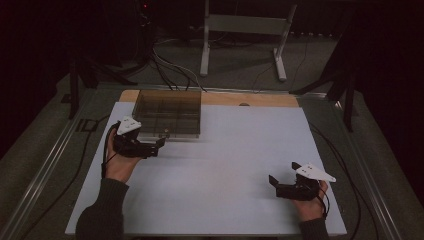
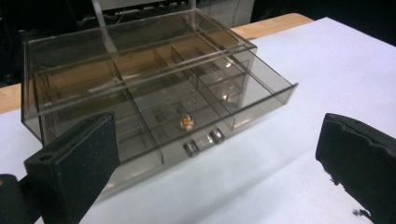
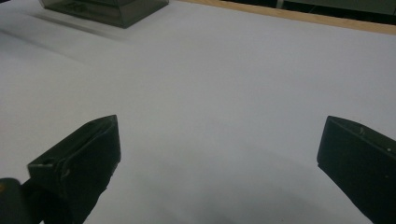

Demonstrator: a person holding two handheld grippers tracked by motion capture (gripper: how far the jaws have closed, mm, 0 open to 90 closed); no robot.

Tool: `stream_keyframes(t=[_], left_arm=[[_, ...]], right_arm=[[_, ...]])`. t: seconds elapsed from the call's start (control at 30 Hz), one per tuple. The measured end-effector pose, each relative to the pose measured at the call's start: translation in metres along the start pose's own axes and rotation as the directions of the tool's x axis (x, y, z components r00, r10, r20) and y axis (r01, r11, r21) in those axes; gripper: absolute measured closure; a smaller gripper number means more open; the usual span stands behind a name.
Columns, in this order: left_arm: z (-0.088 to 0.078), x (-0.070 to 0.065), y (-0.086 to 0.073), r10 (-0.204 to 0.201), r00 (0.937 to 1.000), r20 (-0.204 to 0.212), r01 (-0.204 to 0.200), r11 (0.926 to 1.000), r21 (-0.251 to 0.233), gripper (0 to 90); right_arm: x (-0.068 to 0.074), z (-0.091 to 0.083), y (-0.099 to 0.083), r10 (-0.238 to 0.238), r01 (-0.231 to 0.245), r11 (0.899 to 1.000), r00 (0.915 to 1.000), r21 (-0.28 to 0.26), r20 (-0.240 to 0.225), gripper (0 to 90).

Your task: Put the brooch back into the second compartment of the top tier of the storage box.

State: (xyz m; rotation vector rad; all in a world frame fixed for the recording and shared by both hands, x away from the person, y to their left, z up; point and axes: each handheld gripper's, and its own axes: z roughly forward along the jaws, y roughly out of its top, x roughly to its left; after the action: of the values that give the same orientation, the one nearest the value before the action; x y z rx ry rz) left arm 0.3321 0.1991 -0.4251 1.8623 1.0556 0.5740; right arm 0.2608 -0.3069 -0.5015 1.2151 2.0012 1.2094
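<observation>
Your left gripper (image 2: 210,163), jaws spread, faces the drawer (image 2: 187,116) dead ahead at the sheet's far-left corner, its knobs (image 2: 203,142) just beyond; the right gripper (image 1: 284,186), likewise spread, sits well apart.

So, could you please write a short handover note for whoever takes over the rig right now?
Left gripper: open, empty, just in front of the clear plastic drawer box, aimed at its drawer front.
Right gripper: open, empty, over the bare white table, away from the box.
Box: far left of the table. Its drawer is pulled partly out; a small orange item lies in a middle compartment behind the two knobs.
Done: drawer partly open.
Left: probably to grip the knobs and finish moving the drawer.
</observation>
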Motion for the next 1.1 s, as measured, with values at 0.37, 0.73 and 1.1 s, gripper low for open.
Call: stream_keyframes(t=[0.37, 0.73, 1.1], left_arm=[[-0.011, -0.004, -0.026, 0.006, 1.0, 0.006, -0.006, 0.9996, -0.027, 0.3], [-0.018, -0.008, -0.047, 0.014, 0.9999, 0.008, -0.014, 0.9989, -0.044, 0.4], [-0.025, -0.014, -0.067, 0.036, 0.9993, -0.003, -0.036, 0.9958, -0.084, 0.4]], right_arm=[[0.001, 0.0, 0.0, -0.003, 0.003, 1.0, 1.0, -0.006, -0.002, 0.2], [0.002, 0.0, 0.0, -0.006, 0.006, 1.0, 0.9999, -0.01, -0.01, 0.2], [0.005, -0.004, -0.001, -0.008, 0.007, 0.999, 0.9995, -0.034, -0.029, 0.2]])
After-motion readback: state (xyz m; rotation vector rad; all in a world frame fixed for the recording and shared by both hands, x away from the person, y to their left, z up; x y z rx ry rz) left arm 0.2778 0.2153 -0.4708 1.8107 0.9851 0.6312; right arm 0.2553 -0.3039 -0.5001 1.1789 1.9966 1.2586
